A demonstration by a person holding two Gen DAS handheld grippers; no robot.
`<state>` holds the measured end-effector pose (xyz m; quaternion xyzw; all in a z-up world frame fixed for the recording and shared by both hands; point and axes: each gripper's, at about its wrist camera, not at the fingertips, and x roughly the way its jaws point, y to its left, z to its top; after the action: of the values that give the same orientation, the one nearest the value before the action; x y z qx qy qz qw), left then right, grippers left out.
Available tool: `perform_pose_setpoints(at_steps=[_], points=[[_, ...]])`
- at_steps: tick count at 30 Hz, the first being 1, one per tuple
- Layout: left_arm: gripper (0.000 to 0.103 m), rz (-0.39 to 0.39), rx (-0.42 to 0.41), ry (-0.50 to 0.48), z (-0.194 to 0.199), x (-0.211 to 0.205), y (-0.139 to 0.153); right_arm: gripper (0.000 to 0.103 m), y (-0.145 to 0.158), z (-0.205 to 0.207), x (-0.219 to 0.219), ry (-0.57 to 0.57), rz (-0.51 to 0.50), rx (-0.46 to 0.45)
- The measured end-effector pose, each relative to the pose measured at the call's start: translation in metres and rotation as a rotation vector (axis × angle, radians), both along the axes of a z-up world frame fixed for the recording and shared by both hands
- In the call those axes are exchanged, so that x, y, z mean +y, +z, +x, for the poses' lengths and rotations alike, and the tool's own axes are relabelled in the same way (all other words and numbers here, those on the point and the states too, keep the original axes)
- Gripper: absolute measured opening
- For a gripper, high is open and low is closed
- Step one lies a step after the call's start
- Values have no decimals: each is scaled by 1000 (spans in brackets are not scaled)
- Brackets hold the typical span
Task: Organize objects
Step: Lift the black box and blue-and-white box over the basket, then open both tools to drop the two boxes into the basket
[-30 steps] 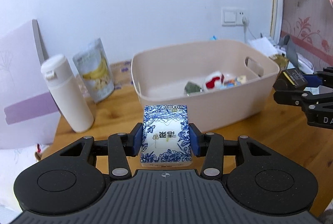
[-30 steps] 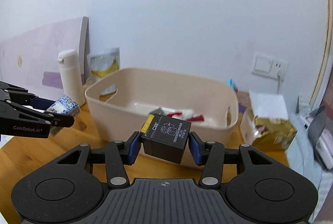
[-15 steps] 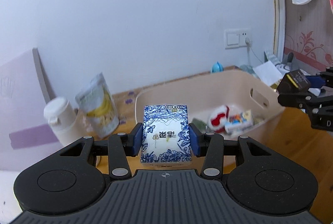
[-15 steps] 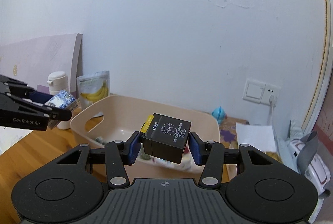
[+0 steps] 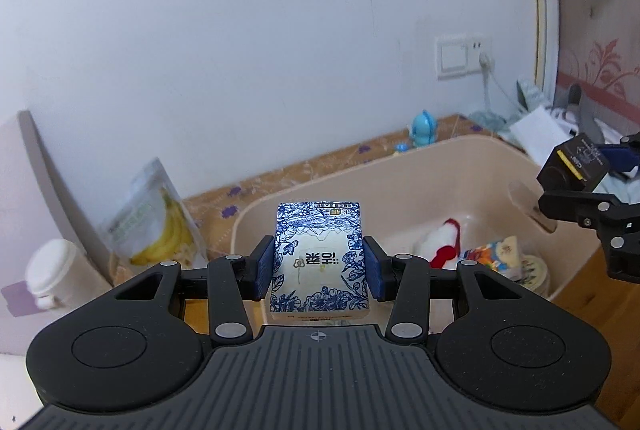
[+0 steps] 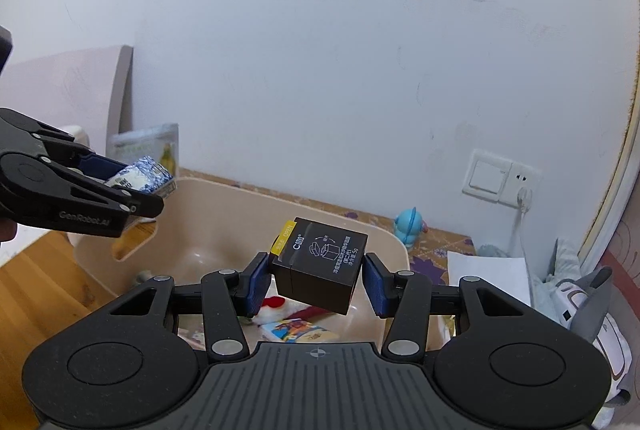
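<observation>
My left gripper [image 5: 319,272] is shut on a blue-and-white floral carton [image 5: 319,254], held above the near left edge of the beige plastic bin [image 5: 472,166]. In the right wrist view my right gripper [image 6: 316,284] is shut on a tilted black box with a yellow tab [image 6: 320,268], hanging over the beige bin [image 6: 208,206]. The black box [image 5: 574,168] and right gripper also show at the right edge of the left wrist view. The carton [image 6: 142,180] appears at the left in the right wrist view. Several items lie in the bin, among them a red-and-white toy [image 5: 440,244] and a colourful packet [image 5: 490,258].
A banana-chip pouch [image 5: 156,226] and a white flask [image 5: 54,272] stand left of the bin against a leaning board. A blue figurine [image 5: 424,128] stands behind the bin by the wall. Papers and a wall socket [image 6: 500,178] are at the right. The wooden table [image 6: 36,294] shows at the left.
Both grippers have risen and moved forward over the bin, each still holding its box. The bin now lies lower and closer beneath them.
</observation>
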<state>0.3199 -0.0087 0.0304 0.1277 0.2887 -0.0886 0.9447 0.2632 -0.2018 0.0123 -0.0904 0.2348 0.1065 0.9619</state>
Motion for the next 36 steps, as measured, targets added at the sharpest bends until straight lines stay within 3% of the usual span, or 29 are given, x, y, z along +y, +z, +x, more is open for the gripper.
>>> perform_pose_setpoints(at_steps=[18, 28, 31, 33, 36], points=[[47, -17, 312, -37, 58, -8, -55, 47, -36, 52, 2, 8, -22, 238], [48, -9, 386, -24, 60, -8, -67, 48, -50, 60, -2, 3, -49, 332], [59, -1, 375, -24, 57, -10, -66, 57, -49, 58, -4, -10, -37, 327], [61, -7, 361, -26, 54, -10, -64, 59, -46, 56, -4, -10, -29, 313], [65, -20, 342, -20, 51, -12, -59, 76, -41, 50, -6, -18, -29, 284]])
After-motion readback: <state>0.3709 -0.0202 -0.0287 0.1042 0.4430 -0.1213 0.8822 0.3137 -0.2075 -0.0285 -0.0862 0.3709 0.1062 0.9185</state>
